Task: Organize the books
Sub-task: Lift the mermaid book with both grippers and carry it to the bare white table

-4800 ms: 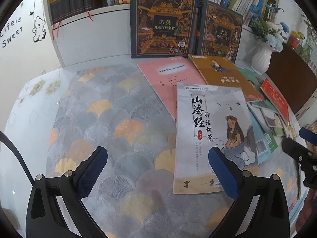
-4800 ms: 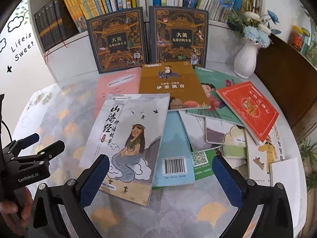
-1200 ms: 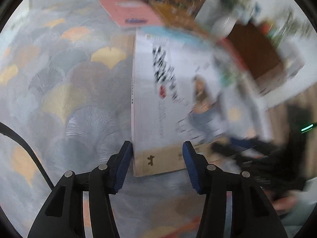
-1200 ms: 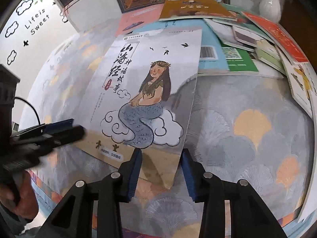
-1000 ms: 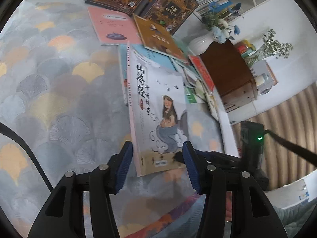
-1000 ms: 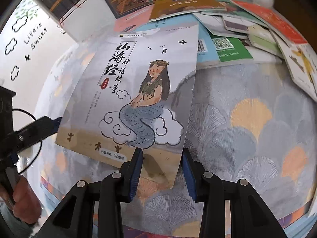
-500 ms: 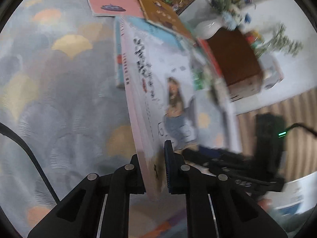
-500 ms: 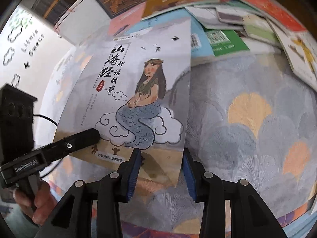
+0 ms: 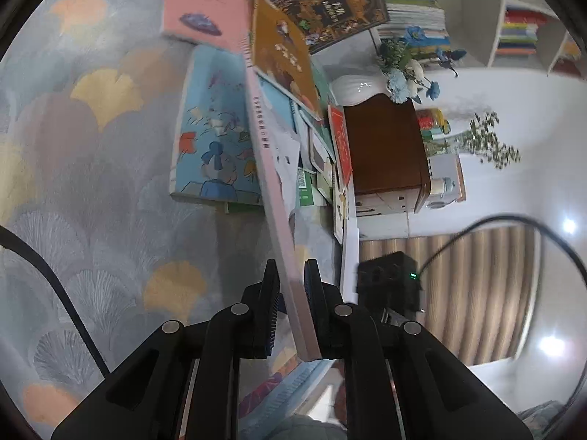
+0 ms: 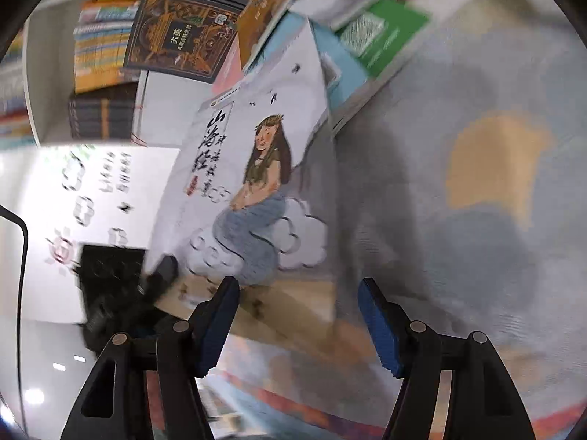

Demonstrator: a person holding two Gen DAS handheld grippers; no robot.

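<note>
Pale cardboard covers show that the mermaid book (image 9: 273,179) is being gripped at its lower edge by the left gripper (image 9: 290,293), both pads pressing flat on the covers. The book is tilting on edge, clear of the patterned tablecloth (image 9: 91,168), with the blue book (image 9: 209,135) and the rest of the loose pile lying behind it. In the right wrist view the same cover (image 10: 256,183) is facing the camera, and the right gripper (image 10: 297,311) is hovering just in front of its bottom edge, fingers spread wide and holding nothing.

Judgement: the grip is sitting near one corner, so the book is likely to swing or sag. The hold is best kept firm and the lift slow. The right gripper is well placed to steady the free edge. The spine should be kept clear of the pile while carrying.
</note>
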